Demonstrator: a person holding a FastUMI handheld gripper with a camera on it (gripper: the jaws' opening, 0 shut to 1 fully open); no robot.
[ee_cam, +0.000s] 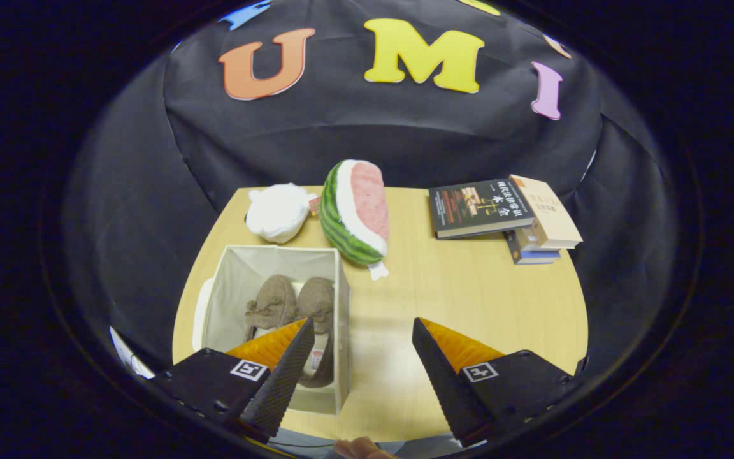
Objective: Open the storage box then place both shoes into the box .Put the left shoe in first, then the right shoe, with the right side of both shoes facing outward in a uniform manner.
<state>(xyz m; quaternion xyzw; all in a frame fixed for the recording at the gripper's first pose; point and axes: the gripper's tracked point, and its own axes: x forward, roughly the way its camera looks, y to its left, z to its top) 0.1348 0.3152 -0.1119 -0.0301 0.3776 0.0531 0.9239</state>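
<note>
Looking down along your gripper (362,326), you see its two fingers spread wide apart with nothing between them, released above the wooden desk (469,287). The left finger (284,376) hangs over the near right corner of the open storage box (341,319), a pale fabric-lined box standing on the desk's left side. Both brown shoes lie inside it side by side, the left shoe (271,303) and the right shoe (319,303), toes pointing away from you; the finger hides part of their heels. The right finger (443,376) hovers over bare desk, well apart from the box. Beyond the box, a watermelon-slice plush (354,213) stands just behind its far right corner, with a white plush (278,212) beside it. A stack of books (507,217) rests at the desk's far right.
</note>
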